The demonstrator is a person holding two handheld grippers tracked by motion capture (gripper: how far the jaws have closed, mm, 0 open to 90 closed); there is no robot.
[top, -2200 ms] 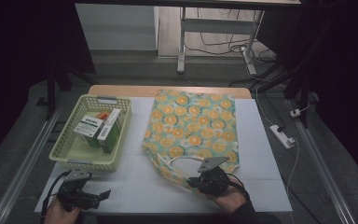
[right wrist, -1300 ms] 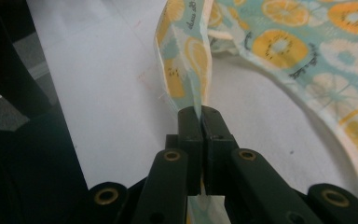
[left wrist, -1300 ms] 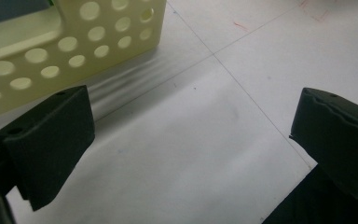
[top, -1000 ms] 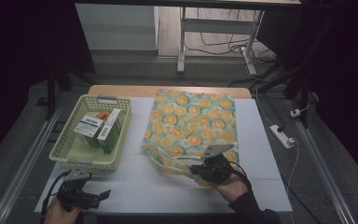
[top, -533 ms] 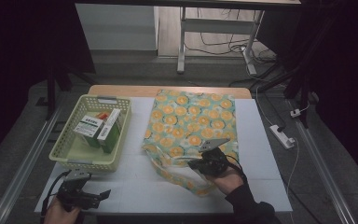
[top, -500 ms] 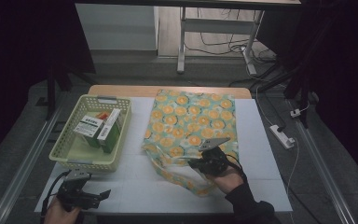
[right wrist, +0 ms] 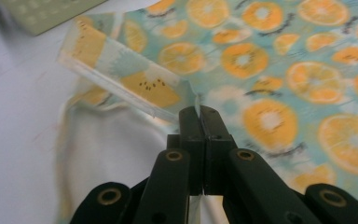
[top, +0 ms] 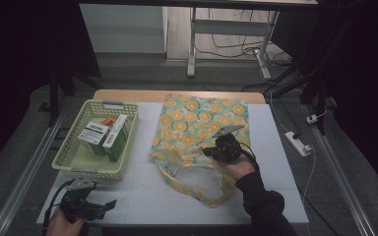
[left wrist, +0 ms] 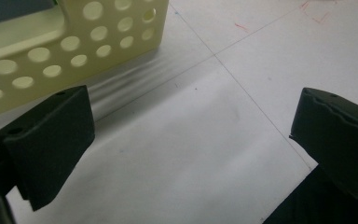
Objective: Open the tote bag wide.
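Observation:
An orange-slice patterned bag [top: 197,128] lies flat on the white table, its mouth toward the person. My right gripper [top: 211,151] is shut on the upper layer of the bag's rim [right wrist: 135,88] and holds it pulled back, so the pale inside [top: 199,179] shows. In the right gripper view the jaws are pressed together with the thin fabric edge between them [right wrist: 198,112]. My left gripper [top: 109,204] rests open at the table's front left corner, nothing between its pads [left wrist: 51,140], just in front of the basket wall [left wrist: 74,42].
A pale green perforated basket [top: 69,164] at the left holds a few green and white boxes [top: 103,137]. A white power strip [top: 298,142] lies off the table's right edge. A wooden strip [top: 128,94] runs along the table's far edge.
My right gripper has carried the bag's rim away from the person, toward the bag's middle, widening the mouth. The left gripper has stayed in place.

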